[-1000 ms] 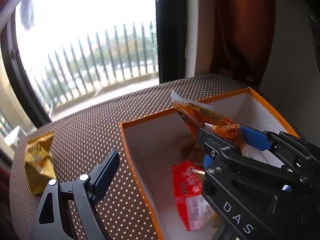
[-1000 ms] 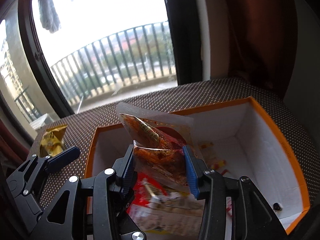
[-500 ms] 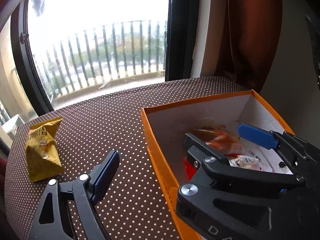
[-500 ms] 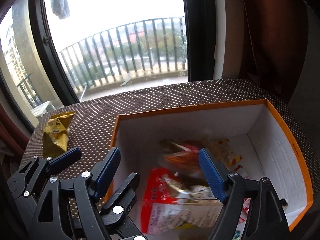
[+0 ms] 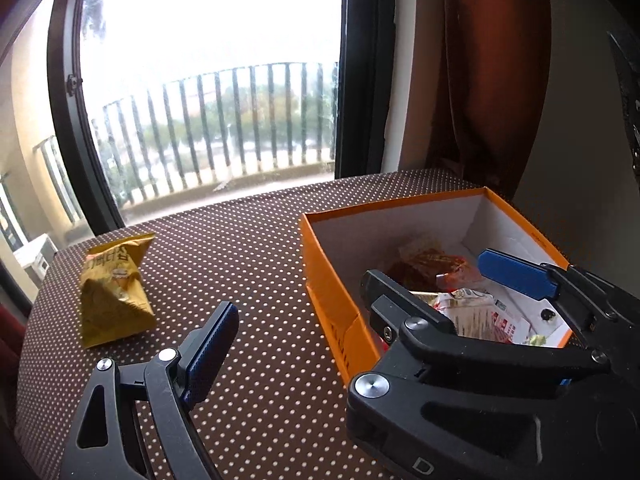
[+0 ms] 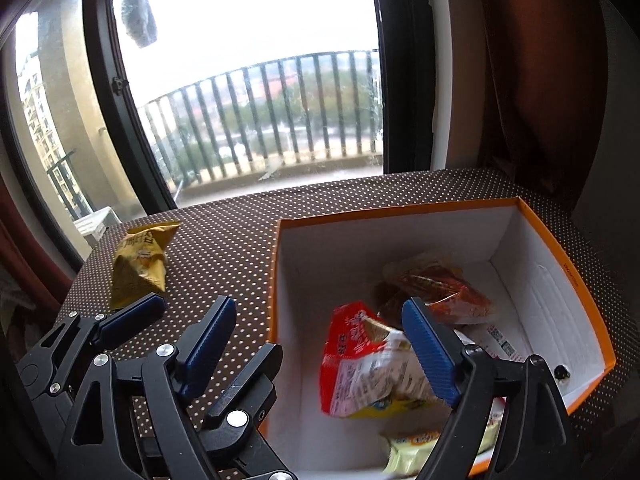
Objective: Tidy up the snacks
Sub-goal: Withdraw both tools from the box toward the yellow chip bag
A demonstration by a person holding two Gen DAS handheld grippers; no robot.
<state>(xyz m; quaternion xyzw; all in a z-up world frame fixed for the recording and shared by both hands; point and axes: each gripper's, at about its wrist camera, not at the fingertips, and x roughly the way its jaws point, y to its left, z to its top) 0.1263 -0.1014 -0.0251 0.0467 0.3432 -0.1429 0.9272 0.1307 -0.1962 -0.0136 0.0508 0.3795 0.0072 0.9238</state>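
An orange box point(image 6: 568, 268) with a white inside stands on the dotted brown table point(image 6: 240, 236). In it lie an orange-red clear snack pack point(image 6: 436, 284), a red and white packet point(image 6: 360, 364) and a pale yellow packet point(image 6: 416, 444). The box point(image 5: 328, 280) and the orange-red pack point(image 5: 432, 264) also show in the left wrist view. A yellow chip bag point(image 5: 114, 292) lies on the table at the left, also in the right wrist view point(image 6: 140, 264). My right gripper point(image 6: 320, 348) is open and empty at the box's near left wall. My left gripper point(image 5: 360, 300) is open and empty.
A large window with a dark frame point(image 6: 116, 92) and a balcony railing stands behind the table. A brown curtain point(image 6: 532, 80) hangs at the back right. The table's left edge point(image 5: 36, 304) lies near the chip bag.
My right gripper opened and let the orange-red snack pack drop into the box. Both grippers have drawn back and to the left, so more of the table shows.
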